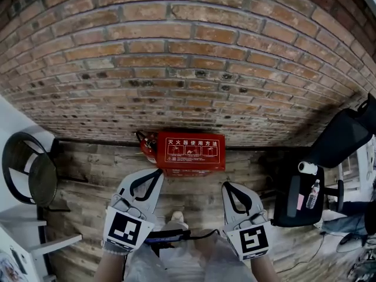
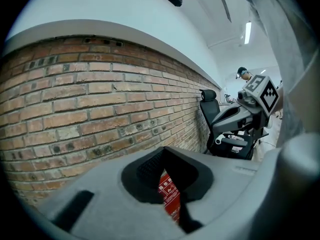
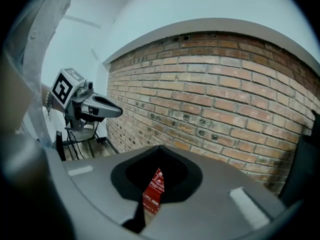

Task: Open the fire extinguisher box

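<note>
A red fire extinguisher box (image 1: 191, 151) with white print on its lid stands on the wooden floor against the brick wall. A red extinguisher (image 1: 145, 145) leans at the box's left side. My left gripper (image 1: 159, 171) points at the box's near left corner, a little short of it, with its jaws together and nothing held. My right gripper (image 1: 225, 184) hovers short of the near right corner, also shut and empty. In each gripper view a strip of the red box (image 2: 170, 196) (image 3: 153, 191) shows through the gap behind the closed tips.
A black office chair (image 1: 346, 137) stands at the right, with a black stand holding a bottle (image 1: 313, 194) in front of it. A round black chair (image 1: 29, 169) and white shelving (image 1: 53, 242) are at the left. The brick wall (image 1: 188, 57) rises directly behind the box.
</note>
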### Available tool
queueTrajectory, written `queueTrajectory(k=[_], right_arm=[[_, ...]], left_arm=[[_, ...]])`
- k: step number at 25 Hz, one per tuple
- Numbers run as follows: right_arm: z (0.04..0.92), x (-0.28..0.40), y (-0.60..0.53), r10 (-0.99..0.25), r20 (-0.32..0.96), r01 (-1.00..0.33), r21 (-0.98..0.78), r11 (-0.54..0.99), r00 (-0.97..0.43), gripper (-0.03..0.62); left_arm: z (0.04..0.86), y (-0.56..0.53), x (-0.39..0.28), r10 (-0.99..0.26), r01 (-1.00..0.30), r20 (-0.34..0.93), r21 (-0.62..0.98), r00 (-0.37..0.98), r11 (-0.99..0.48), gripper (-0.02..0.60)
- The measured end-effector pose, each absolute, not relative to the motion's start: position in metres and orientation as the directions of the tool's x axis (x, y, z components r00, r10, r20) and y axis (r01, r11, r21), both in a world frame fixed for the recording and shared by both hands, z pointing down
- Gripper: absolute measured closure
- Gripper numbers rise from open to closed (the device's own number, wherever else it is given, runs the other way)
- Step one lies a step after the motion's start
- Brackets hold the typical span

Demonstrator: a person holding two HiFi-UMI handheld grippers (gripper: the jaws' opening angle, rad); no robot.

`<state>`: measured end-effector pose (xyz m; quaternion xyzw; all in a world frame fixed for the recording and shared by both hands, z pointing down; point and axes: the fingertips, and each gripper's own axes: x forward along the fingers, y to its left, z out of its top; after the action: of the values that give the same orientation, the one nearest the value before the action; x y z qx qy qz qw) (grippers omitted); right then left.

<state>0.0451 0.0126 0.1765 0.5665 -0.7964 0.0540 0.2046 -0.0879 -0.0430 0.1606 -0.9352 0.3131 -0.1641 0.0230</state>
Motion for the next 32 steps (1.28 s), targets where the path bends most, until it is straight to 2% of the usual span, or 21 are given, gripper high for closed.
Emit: queueTrajectory(k=[11,32], right_arm=[[0.194,0.042,0.007,-0.853,0.437,-0.915,0.141,0.378,-0.284,0.586],[0.225,0.051,-0.004,-0.785,0.472,-0.869,0.072,0.489,-0.402,0.586]], left_arm=[[0.184,-0.045,-0.093,-0.586,-0.585,0.327,-0.113,0.741,-0.803,0.583],[0.203,-0.044,-0.081,-0.626,-0.64,0.391,-0.111,0.675,-0.76,0.583]])
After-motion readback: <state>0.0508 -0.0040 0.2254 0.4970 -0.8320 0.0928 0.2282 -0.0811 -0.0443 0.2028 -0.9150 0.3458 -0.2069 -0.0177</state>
